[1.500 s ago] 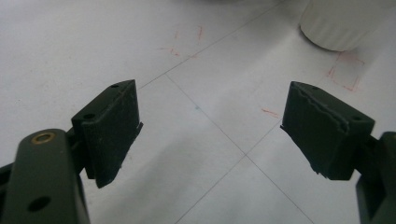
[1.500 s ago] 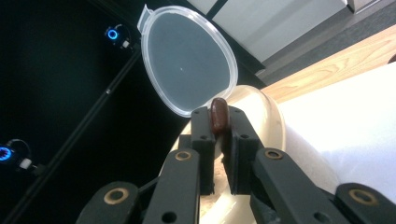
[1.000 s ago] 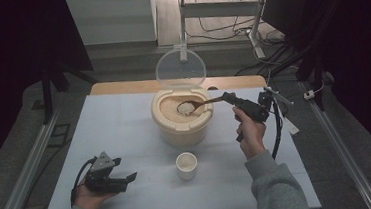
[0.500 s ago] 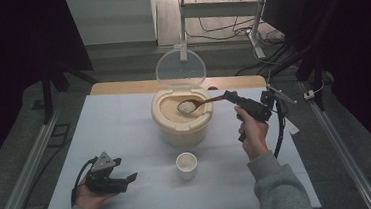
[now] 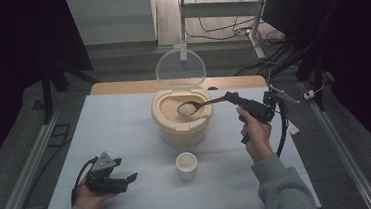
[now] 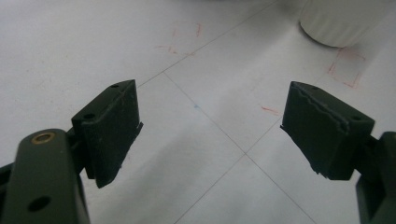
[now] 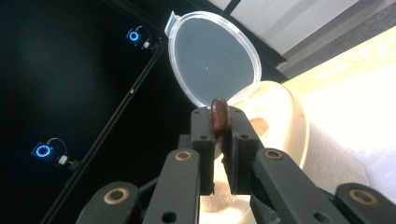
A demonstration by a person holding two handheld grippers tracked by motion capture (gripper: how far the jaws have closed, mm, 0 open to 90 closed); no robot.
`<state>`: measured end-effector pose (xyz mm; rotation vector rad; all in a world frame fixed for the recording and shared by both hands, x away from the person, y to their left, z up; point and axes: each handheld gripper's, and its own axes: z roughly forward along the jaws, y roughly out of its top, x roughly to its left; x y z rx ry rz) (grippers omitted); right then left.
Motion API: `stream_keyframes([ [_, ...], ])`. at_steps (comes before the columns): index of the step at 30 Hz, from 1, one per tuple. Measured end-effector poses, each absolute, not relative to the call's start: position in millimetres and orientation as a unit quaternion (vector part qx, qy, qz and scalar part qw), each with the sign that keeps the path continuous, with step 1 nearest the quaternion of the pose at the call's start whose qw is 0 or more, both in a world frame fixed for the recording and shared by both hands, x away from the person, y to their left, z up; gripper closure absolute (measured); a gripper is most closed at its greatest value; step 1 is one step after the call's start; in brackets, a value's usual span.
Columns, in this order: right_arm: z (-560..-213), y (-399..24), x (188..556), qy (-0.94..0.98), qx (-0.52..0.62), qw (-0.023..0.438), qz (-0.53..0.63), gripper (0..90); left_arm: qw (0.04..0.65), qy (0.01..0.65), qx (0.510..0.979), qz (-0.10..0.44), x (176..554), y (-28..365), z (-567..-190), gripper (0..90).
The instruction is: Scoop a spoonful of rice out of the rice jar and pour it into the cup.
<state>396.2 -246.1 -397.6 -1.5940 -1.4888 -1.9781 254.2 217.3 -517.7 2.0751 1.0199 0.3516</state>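
Observation:
A cream tub of rice [image 5: 181,127] stands mid-table with its clear lid [image 5: 180,67] hinged upright behind it. My right gripper [image 5: 231,98] is shut on the handle of a brown wooden spoon [image 5: 212,102]. The spoon's bowl carries a heap of rice [image 5: 187,109] just above the tub's opening. In the right gripper view the jaws pinch the spoon handle [image 7: 218,115], with the lid [image 7: 212,58] and tub [image 7: 285,126] beyond. A small white cup [image 5: 186,164] sits in front of the tub. My left gripper [image 5: 124,170] rests on the table at the front left, open and holding nothing [image 6: 210,121].
The white tabletop [image 5: 120,124] has thin lines and red marks on it. The cup's base [image 6: 338,23] is at the top right of the left gripper view. Metal rails run along both sides of the table, and dark floor with cables lies beyond.
My right hand has drifted slightly to the right with the spoon, still over the tub. The left gripper has not moved.

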Motion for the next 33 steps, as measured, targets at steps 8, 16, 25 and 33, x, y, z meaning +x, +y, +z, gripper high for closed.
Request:
stream_keyframes([
  [8,-398.1,-252.2,383.1,-0.514,-0.531,0.121,-0.663,83.5,0.39,0.401,0.817,0.138,254.2,217.3,-517.8,18.9],
  [16,-402.9,-254.8,369.0,-0.523,-0.523,0.136,-0.659,83.5,0.389,0.402,0.817,0.138,254.3,217.3,-517.9,18.9],
  [25,-413.9,-256.3,352.2,-0.535,-0.516,0.151,-0.651,83.5,0.387,0.402,0.818,0.138,254.3,216.8,-518.2,18.9],
  [33,-428.3,-258.7,344.9,-0.54,-0.519,0.162,-0.642,83.5,0.387,0.402,0.818,0.138,254.5,216.4,-518.5,18.9],
])
